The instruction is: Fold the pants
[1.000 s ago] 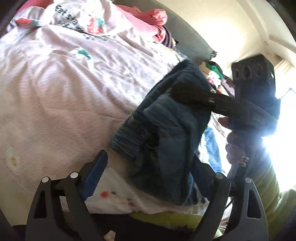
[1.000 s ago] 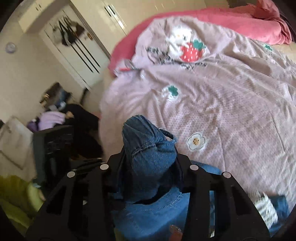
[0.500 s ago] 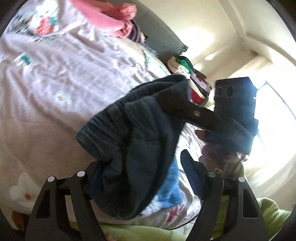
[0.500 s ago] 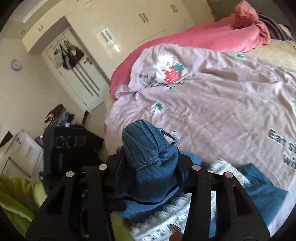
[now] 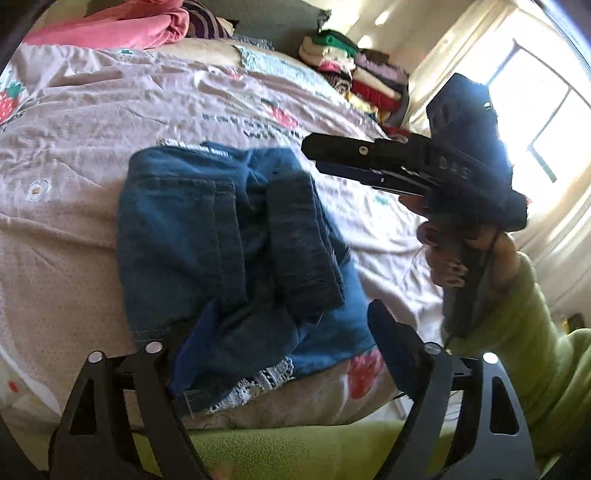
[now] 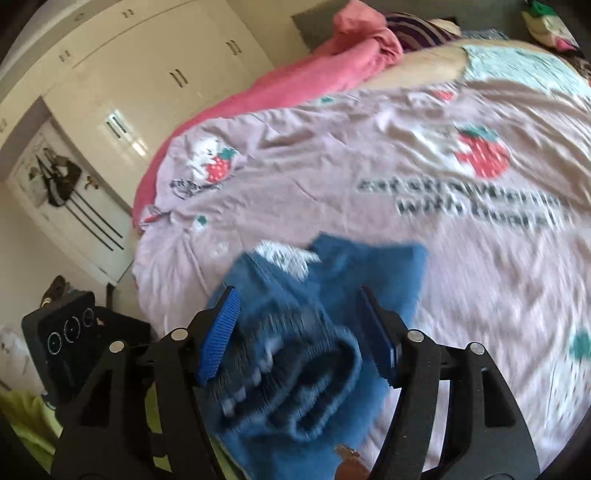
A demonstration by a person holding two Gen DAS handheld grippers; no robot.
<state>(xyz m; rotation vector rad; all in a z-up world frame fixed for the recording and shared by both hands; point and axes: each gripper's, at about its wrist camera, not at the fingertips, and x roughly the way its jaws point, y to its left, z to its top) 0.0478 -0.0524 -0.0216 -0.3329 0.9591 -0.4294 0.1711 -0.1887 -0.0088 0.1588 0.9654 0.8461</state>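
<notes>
The blue denim pants (image 5: 236, 254) lie folded in a loose bundle on the pink bedspread (image 5: 92, 122) near the bed's front edge, with white lace trim at the hem. My left gripper (image 5: 273, 354) is open just in front of the bundle, its fingers on either side of the near end. My right gripper (image 6: 299, 332) is open above the pants (image 6: 295, 362), which look blurred and lie below its blue pads (image 6: 218, 332). In the left wrist view the right gripper (image 5: 314, 155) hovers above the right side of the pants.
A pink blanket (image 5: 110, 29) lies at the head of the bed. A stack of folded clothes (image 5: 354, 74) stands at the far right by a bright window. White wardrobes (image 6: 129, 92) stand beyond the bed. My green sleeve (image 5: 517, 350) is at right.
Both grippers held the pants lifted in the air; now the pants lie on the bed. The right gripper has opened and let go, and both grippers have drawn back from the bundle.
</notes>
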